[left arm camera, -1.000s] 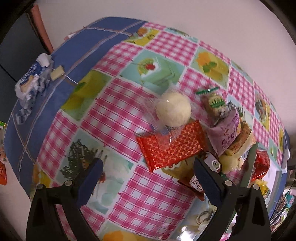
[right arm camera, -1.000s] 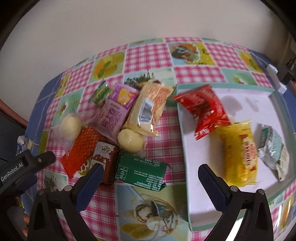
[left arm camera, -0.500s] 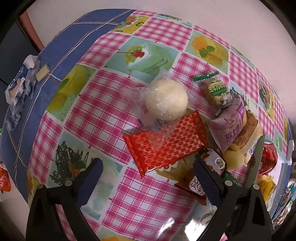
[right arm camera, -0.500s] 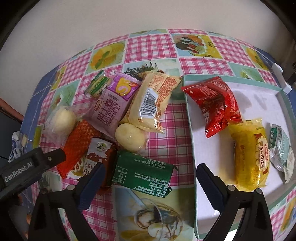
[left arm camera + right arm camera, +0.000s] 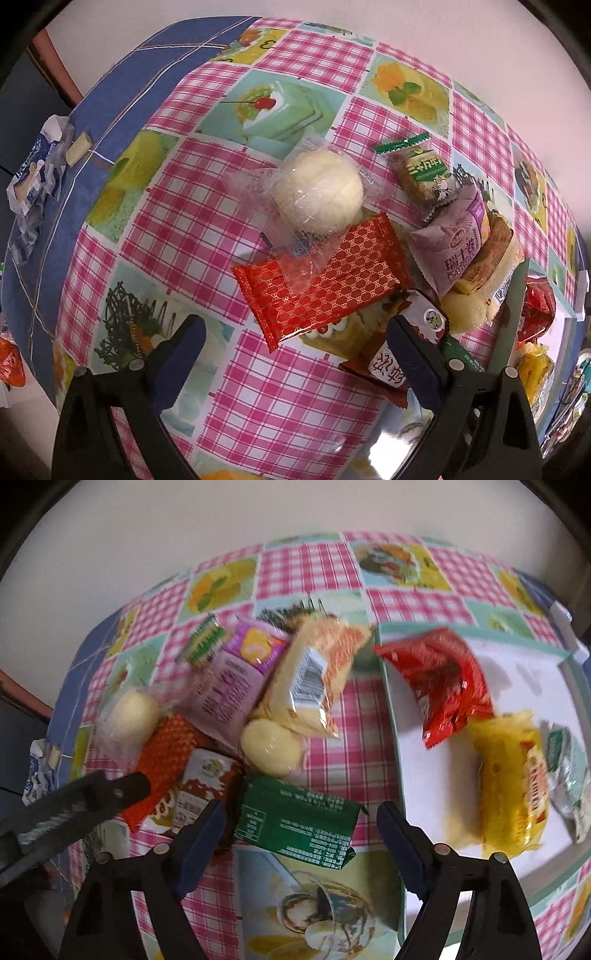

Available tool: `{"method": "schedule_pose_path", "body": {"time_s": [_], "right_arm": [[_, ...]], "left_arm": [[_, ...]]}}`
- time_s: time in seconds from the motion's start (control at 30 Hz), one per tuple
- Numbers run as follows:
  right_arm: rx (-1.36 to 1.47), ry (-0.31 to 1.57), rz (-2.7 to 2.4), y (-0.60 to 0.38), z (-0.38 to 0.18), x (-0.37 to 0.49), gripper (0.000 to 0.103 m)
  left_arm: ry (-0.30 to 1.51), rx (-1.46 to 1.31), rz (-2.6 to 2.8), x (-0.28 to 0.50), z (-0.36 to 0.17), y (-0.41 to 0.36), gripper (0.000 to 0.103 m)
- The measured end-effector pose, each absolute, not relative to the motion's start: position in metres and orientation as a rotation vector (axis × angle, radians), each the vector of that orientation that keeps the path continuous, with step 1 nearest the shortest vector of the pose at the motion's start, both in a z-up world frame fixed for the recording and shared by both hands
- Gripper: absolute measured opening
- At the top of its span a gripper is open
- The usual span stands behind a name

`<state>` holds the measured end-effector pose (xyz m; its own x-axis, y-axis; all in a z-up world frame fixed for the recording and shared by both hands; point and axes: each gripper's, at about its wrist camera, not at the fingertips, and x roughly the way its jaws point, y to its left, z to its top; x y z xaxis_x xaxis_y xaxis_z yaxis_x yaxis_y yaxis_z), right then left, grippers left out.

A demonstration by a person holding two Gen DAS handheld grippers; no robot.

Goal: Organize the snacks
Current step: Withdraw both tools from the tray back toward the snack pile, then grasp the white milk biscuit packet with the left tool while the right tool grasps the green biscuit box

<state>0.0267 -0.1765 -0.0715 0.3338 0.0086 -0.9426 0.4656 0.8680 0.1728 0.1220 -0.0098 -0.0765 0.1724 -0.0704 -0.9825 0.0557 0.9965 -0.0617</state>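
Observation:
My left gripper hangs open just above the near end of a red patterned packet, touching nothing. Behind it lies a round white bun in clear wrap. My right gripper points down over a dark green packet. Its jaws are closing with the packet between them, and a gap still shows on both sides. The snack pile also holds a purple packet, a yellow-orange packet, a small yellow bun and a brown packet. The white tray holds a red packet, a yellow one and a silver-green one.
A small green-labelled snack lies at the back of the pile. A crumpled blue-and-white wrapper sits on the blue border at the table's left edge. The left gripper's black body juts in beside the pile. A pale wall runs behind the table.
The right gripper's jaws have narrowed around the green packet. The left gripper has sunk a little closer to the red packet and stays open.

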Motion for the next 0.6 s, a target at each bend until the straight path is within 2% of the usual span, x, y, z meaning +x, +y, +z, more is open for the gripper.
{"method": "schedule_pose_path", "body": {"time_s": [0.6], "right_arm": [[0.418,1.235,-0.311,-0.167,-0.086,0.035,0.086]], "left_arm": [[1.393,0.015,-0.109,0.119,-0.077,-0.015,0.098]]}}
